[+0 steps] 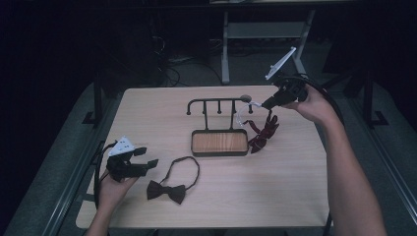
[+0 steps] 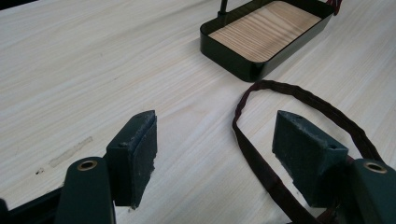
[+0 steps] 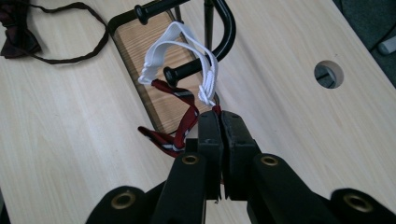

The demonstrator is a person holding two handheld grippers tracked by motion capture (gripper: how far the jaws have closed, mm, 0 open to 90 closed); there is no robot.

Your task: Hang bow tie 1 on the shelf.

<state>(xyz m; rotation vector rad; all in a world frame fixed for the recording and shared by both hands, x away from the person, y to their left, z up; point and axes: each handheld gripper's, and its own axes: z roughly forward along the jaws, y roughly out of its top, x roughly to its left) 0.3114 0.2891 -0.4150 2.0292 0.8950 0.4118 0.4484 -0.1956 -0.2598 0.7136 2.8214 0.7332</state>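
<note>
A: At right of centre in the high view, the right gripper [image 1: 265, 104], jaws clamped, loops the red bow tie [image 1: 263, 132] onto the rack [image 1: 219, 103].

B: The dark bow tie [image 1: 167, 191] lies lower left, unhung; the left gripper [image 1: 147, 162] gapes empty.

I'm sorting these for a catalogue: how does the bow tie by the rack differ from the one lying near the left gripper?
The red striped bow tie has a white elastic band, looped over a rack hook; the dark bow tie has a dark strap lying flat on the table. The red one hangs, pinched by the shut right gripper; the dark one lies free, the open left gripper beside it. Both are bow ties with neck loops.
</note>
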